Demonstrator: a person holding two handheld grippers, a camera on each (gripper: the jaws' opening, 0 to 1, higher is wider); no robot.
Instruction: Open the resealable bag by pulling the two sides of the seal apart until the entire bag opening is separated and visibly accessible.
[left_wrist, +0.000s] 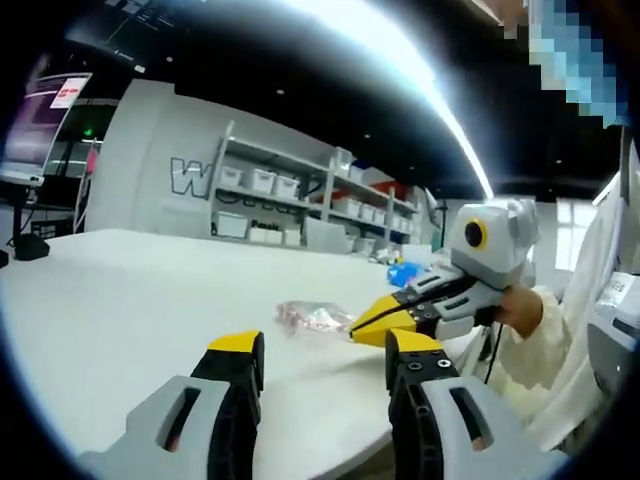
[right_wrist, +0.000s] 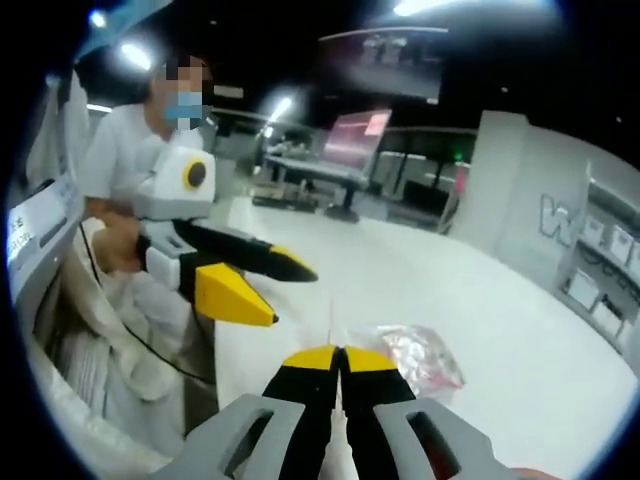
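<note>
The resealable bag (left_wrist: 312, 318) lies flat on the white worktop (left_wrist: 130, 300), near the edge of it that is closest to me, and it is clear plastic with something pinkish inside. In the right gripper view the same bag (right_wrist: 420, 355) lies just beyond my yellow tips and a little to one side; I cannot tell if the seal is open. My right gripper (right_wrist: 340, 357) has its jaws pressed together, the yellow tips touching each other, and between them there is nothing I can see. In the left gripper view this right gripper (left_wrist: 372, 322) comes in from the side with its tips at the bag's end, very close or touching, I cannot say which. My left gripper (left_wrist: 325, 352) is wide open, with a clear gap between the two jaws, and it holds nothing; it is above the near edge of the worktop, short of the bag. In the right gripper view it (right_wrist: 270, 290) is apart from the bag, jaws spread. Behind the worktop stand shelves (left_wrist: 300, 195) with white bins, and a person in a pale coat (right_wrist: 130, 150) is at the side.
</note>
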